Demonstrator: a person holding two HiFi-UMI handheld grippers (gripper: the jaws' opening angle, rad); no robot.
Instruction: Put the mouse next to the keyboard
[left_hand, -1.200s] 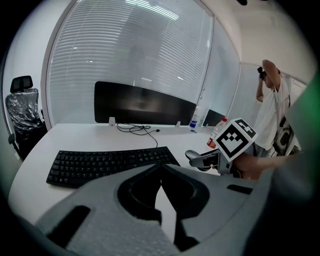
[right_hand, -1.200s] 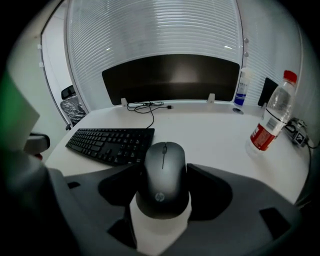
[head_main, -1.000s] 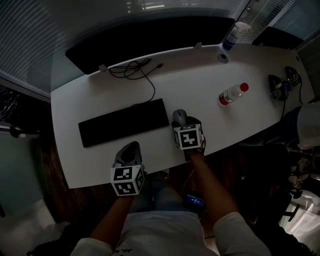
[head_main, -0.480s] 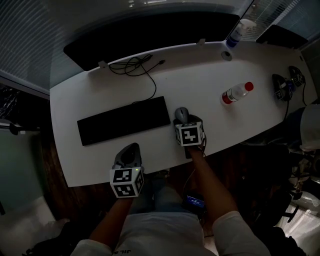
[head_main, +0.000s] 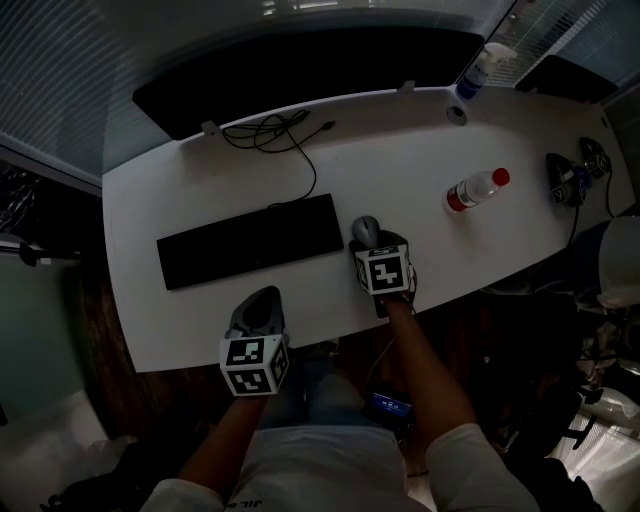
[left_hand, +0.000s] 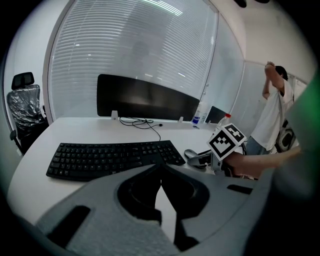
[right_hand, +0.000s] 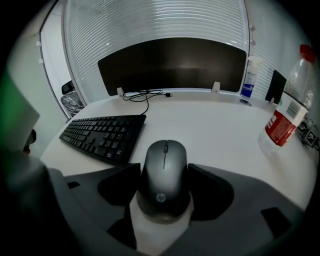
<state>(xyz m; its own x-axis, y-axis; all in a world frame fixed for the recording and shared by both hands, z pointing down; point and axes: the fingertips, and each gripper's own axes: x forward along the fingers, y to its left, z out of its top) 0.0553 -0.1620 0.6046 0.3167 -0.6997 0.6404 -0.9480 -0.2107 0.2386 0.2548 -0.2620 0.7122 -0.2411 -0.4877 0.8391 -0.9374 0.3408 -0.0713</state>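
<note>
Left gripper (left_hand: 160, 167) hangs at the near edge of the table (head_main: 420, 150), jaws brought together with nothing in them. It has no part in this step and I'd park it there, clear of the keys.

Keyboard (head_main: 252, 254) lies flat mid-table, slightly angled, its right end near the mouse (right_hand: 165, 160). The mouse sits on the tabletop just beside that end, apart from it, nose pointing away from me.

Right gripper (right_hand: 165, 169) has the mouse between its jaws. Both jaws look pressed to its flanks, so I call it gripped, though the light is dim and I can't be sure how firm the contact is.

As I judge it, placement is about done and the step in hand is the release. To do it well I make sure the mouse is fully down on the table, open both jaws evenly so neither side drags it, then back straight out low along the mouse's axis. No sideways swing toward the keyboard.

Bottle (head_main: 472, 190) lies well to the right, out of the path.
</note>
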